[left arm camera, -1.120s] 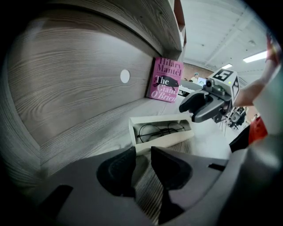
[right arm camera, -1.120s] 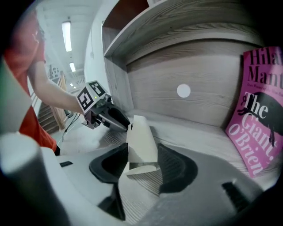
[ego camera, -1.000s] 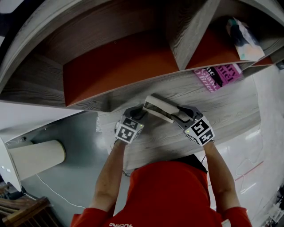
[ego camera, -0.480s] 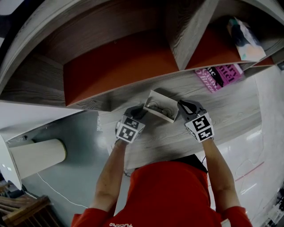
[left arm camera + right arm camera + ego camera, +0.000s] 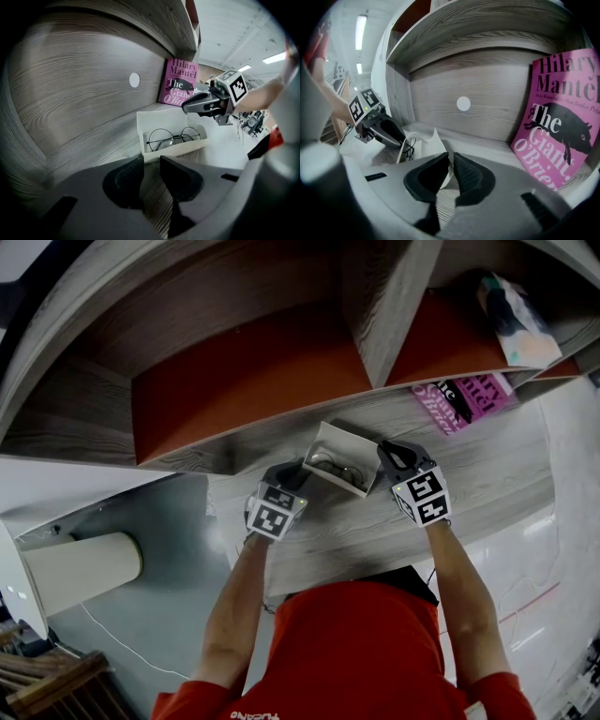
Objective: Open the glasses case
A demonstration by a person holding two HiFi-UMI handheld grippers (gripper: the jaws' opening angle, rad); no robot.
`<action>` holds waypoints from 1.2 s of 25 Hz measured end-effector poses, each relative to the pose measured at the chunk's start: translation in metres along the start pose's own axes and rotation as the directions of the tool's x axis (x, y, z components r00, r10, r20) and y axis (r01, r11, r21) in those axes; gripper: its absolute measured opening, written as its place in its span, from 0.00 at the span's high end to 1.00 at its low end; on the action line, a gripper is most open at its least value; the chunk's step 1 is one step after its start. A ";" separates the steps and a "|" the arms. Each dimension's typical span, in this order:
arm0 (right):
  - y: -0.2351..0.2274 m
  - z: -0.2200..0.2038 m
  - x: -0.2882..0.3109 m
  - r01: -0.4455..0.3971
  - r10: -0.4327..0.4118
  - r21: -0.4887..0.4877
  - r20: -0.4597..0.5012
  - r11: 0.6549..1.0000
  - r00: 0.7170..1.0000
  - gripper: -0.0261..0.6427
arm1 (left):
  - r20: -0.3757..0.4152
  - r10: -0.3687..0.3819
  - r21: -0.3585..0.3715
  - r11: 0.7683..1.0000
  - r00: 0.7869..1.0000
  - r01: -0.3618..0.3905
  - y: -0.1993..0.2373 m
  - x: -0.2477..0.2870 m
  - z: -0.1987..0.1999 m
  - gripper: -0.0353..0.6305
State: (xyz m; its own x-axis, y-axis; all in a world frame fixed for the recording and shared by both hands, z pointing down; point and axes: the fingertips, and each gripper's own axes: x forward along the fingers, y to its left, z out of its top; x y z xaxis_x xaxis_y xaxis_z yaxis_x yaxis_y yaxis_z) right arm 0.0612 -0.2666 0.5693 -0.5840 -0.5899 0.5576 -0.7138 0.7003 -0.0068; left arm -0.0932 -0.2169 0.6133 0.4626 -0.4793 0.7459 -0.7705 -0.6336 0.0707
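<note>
White case (image 5: 330, 442), centre frame, lies open with glasses (image 5: 173, 138) inside; a second ago its lid was nearly down. My right gripper (image 5: 385, 450) has just closed narrowly on its edge; my left gripper (image 5: 300, 466) stands parted, empty.

White glasses case (image 5: 335, 440), pink book (image 5: 466, 397).

Premises read as an open-plan office or lab hall, not a home. Long ceiling lights (image 5: 361, 26) run over a wide room. The floor (image 5: 169, 596) is bare grey, and a loose cable (image 5: 117, 645) trails across it. A wood-grain shelf unit (image 5: 375, 521) with red panels (image 5: 244, 381) holds a pink book (image 5: 464, 397). What look like office chairs (image 5: 254, 123) stand beyond.
</note>
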 end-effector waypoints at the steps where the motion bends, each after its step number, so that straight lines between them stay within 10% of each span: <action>1: 0.000 0.000 0.000 0.000 0.000 -0.001 0.002 1.000 1.000 0.90 | 0.000 0.001 0.000 1.000 1.000 -0.001 0.000 0.000 0.000 0.79; 19: 0.017 0.025 -0.016 -0.038 0.042 -0.049 0.079 0.998 0.996 0.90 | 0.039 0.053 0.004 0.999 0.998 -0.053 0.007 -0.016 0.008 0.81; 30: 0.024 0.081 -0.048 0.002 0.014 -0.066 0.237 0.998 0.971 0.95 | 0.306 0.125 -0.013 0.992 0.944 -0.127 0.003 -0.071 0.071 0.88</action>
State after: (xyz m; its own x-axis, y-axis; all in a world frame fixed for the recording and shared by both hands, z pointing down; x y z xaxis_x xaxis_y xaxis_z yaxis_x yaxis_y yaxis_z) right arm 0.0405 -0.2539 0.4752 -0.6687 -0.6588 0.3446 -0.6881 0.7240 0.0489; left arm -0.0968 -0.2279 0.5135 0.4742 -0.7174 0.5104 -0.8287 -0.5594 -0.0163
